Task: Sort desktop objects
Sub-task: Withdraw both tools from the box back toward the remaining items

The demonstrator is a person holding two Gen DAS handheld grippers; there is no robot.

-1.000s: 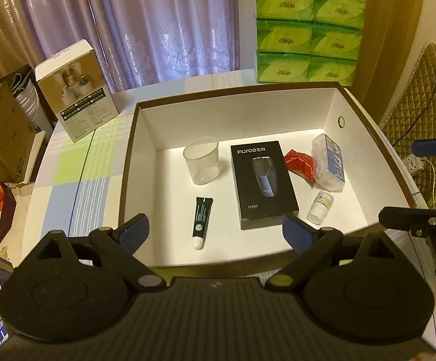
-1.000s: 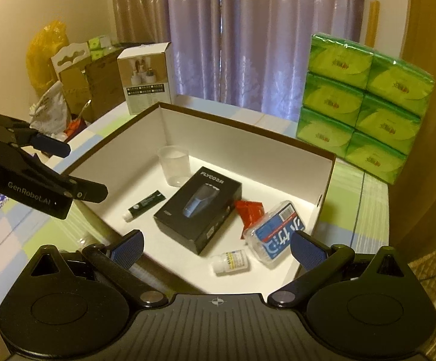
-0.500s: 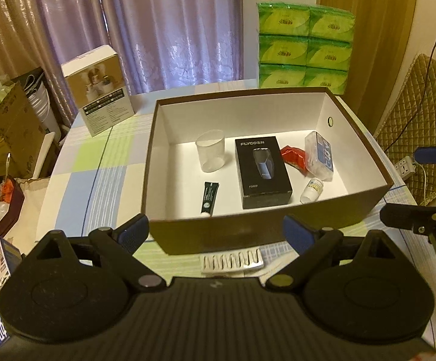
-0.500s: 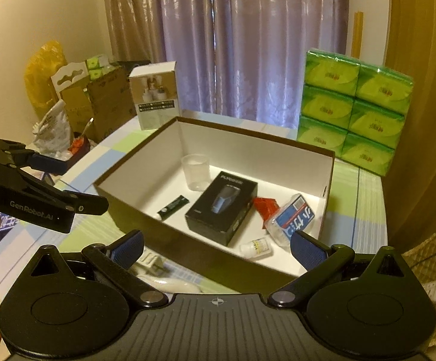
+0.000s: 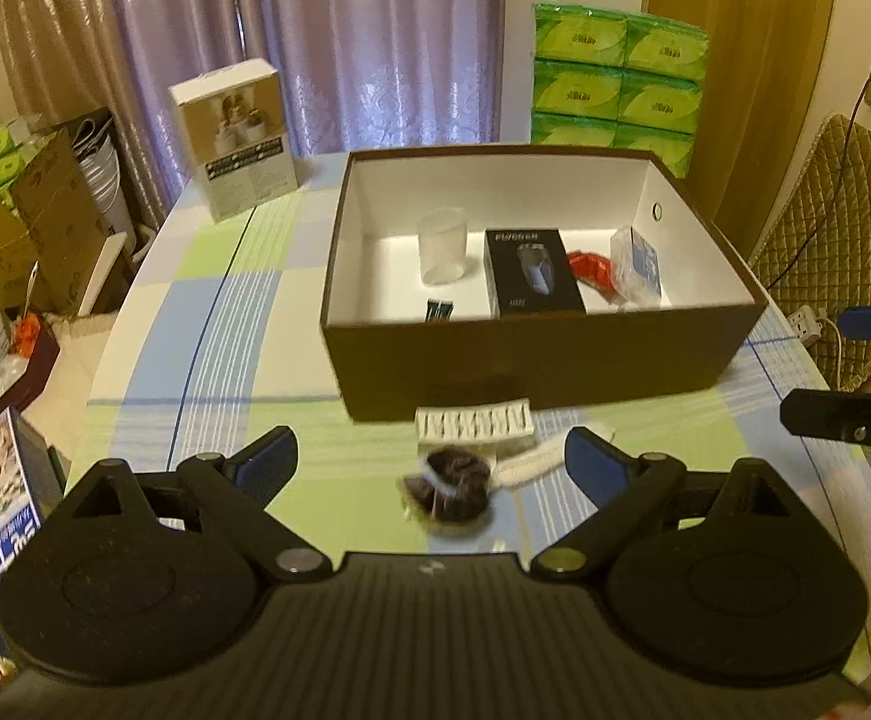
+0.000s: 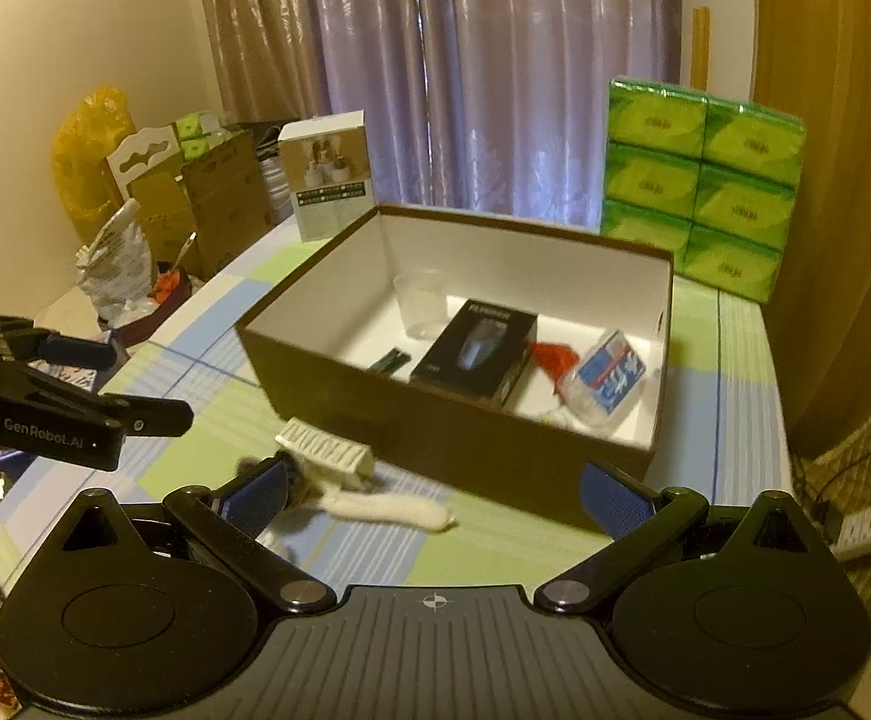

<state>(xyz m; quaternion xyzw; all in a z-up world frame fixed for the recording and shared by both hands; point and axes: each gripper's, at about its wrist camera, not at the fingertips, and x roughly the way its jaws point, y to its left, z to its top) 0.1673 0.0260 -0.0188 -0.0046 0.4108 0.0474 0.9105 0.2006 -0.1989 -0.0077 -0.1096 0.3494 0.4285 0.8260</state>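
Checked worktop (image 5: 153, 360) carries the brown box (image 5: 543, 360); near its front edge lies the dark scrunchie (image 5: 453, 489). Both my left claw (image 5: 432, 462) and right claw (image 6: 432, 489) gape empty (released); I'd descend squarely over it.

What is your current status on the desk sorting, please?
Left gripper and right gripper open, empty. Dark scrunchie, white strip lie outside the box. Nothing blocking.
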